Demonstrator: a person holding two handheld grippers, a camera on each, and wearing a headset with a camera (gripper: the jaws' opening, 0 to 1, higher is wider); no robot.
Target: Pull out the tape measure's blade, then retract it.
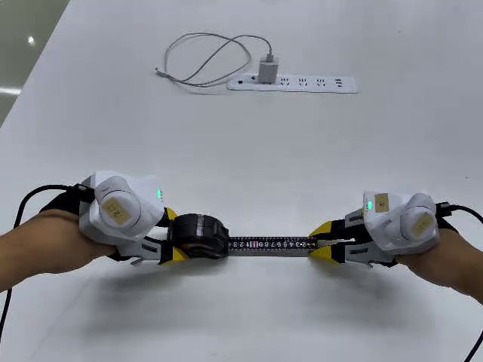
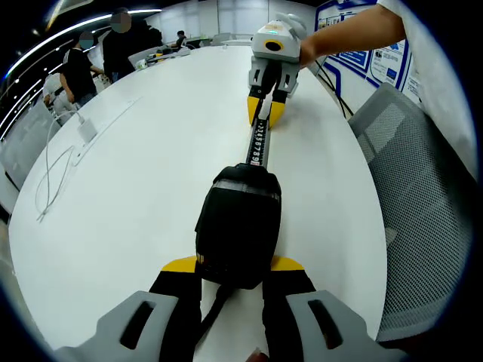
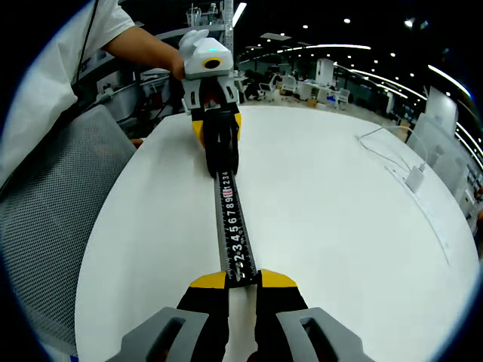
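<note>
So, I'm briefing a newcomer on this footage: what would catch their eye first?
The numbered blade is stretched low in the head view: the left gripper clamps the black tape measure case, the right gripper pinches the blade's end. Farther back lies a white power strip with a charger and looped cable.

On the table (image 1: 249, 158), the tape measure (image 1: 198, 236) sits near left, clamped between the left gripper's (image 1: 172, 235) jaws. Its blade (image 1: 272, 244) runs rightward to the right gripper (image 1: 323, 240), which pinches its tip. Well behind them lies a power strip (image 1: 302, 82), with a cable (image 1: 204, 60) looped to its left and seemingly plugged into it.
</note>
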